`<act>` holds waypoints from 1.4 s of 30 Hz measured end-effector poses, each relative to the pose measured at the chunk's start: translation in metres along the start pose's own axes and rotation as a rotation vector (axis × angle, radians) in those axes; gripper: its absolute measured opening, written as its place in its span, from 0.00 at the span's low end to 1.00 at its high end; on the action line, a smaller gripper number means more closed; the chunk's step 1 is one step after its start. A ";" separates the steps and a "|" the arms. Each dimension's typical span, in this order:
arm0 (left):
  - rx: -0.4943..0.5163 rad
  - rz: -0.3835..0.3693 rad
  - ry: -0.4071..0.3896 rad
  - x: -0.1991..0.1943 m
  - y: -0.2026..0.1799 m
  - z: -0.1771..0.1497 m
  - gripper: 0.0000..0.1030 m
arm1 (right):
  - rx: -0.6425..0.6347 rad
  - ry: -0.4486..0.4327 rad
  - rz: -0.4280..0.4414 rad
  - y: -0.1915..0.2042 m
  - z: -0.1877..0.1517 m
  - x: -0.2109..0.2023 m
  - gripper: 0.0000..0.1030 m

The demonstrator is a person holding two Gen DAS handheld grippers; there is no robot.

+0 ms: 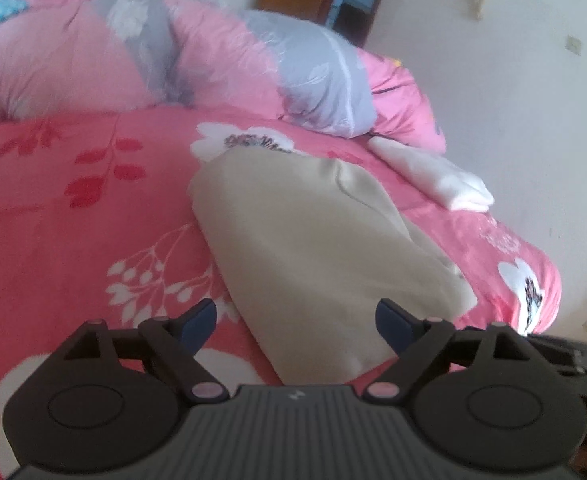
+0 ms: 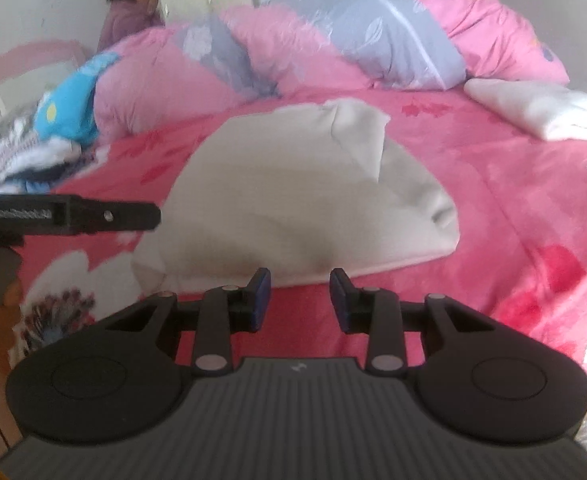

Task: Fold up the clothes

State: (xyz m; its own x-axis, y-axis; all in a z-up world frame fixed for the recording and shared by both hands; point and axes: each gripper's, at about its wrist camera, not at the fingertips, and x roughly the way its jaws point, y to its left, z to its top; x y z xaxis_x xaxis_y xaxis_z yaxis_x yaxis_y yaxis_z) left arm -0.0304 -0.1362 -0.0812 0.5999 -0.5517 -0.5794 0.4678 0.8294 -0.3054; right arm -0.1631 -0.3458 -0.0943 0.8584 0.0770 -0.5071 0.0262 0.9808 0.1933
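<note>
A beige garment (image 1: 313,240), folded into a rough rectangle, lies on the pink flowered bedsheet (image 1: 73,240). My left gripper (image 1: 295,320) hovers over its near corner with the jaws wide apart and nothing between them. In the right wrist view the same beige garment (image 2: 293,200) has one flap turned up at its far edge. My right gripper (image 2: 299,284) stands at the garment's near hem, open by a narrow gap that holds no cloth. My left gripper (image 2: 149,216) reaches in from the left as a black bar beside the garment.
A folded white cloth (image 1: 433,176) (image 2: 541,112) lies near the bed's far right edge. A bunched pink and grey quilt (image 1: 173,60) (image 2: 333,40) fills the back. A pile of blue and grey clothes (image 2: 33,140) sits at the left. A person (image 2: 129,4) is behind the bed.
</note>
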 end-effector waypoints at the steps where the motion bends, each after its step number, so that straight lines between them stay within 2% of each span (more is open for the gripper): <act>1: -0.019 0.001 0.005 0.002 0.003 0.003 0.85 | 0.017 -0.014 0.007 -0.003 0.001 -0.001 0.31; 6: -0.107 0.004 0.040 0.018 0.014 0.017 0.87 | 0.092 -0.056 0.030 -0.023 0.002 0.000 0.32; 9: -0.127 0.018 0.062 0.029 0.014 0.022 0.87 | 0.151 -0.085 0.041 -0.037 0.005 0.003 0.33; 12: -0.127 0.009 0.066 0.035 0.014 0.026 0.87 | 0.201 -0.115 0.063 -0.049 0.008 0.006 0.39; 14: -0.130 0.000 0.067 0.038 0.014 0.028 0.87 | 0.205 -0.145 0.080 -0.051 0.009 0.006 0.40; 16: -0.129 0.002 0.064 0.041 0.015 0.030 0.87 | 0.220 -0.182 0.079 -0.058 0.011 0.005 0.49; 18: -0.124 0.009 0.056 0.043 0.015 0.033 0.87 | 0.243 -0.209 0.072 -0.067 0.013 0.005 0.52; 21: -0.121 0.020 0.042 0.046 0.014 0.035 0.87 | 0.317 -0.204 0.057 -0.085 0.012 0.015 0.56; 25: -0.127 0.031 0.044 0.055 0.013 0.035 0.87 | 0.371 -0.179 0.091 -0.098 0.007 0.035 0.58; 28: -0.118 0.043 0.043 0.060 0.011 0.036 0.87 | 0.360 -0.202 0.116 -0.101 0.007 0.036 0.58; 33: -0.095 0.065 0.034 0.065 0.007 0.037 0.87 | 0.455 -0.219 0.112 -0.122 0.003 0.034 0.58; 35: -0.088 0.070 0.034 0.066 0.007 0.036 0.87 | 0.490 -0.216 0.129 -0.131 0.004 0.036 0.58; 38: -0.078 0.075 0.034 0.067 0.006 0.035 0.87 | 0.473 -0.211 0.139 -0.141 0.016 0.044 0.51; 40: -0.074 0.081 0.032 0.066 0.006 0.035 0.86 | 0.423 -0.188 0.123 -0.144 0.029 0.054 0.37; 42: -0.065 0.091 0.029 0.066 0.005 0.034 0.86 | 0.373 -0.165 0.107 -0.146 0.041 0.064 0.30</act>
State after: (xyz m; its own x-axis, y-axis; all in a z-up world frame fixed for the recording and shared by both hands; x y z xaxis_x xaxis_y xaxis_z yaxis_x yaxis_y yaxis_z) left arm 0.0339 -0.1711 -0.0952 0.6185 -0.4721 -0.6281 0.3687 0.8803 -0.2985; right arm -0.0913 -0.4917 -0.1205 0.9360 0.1155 -0.3325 0.0901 0.8345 0.5436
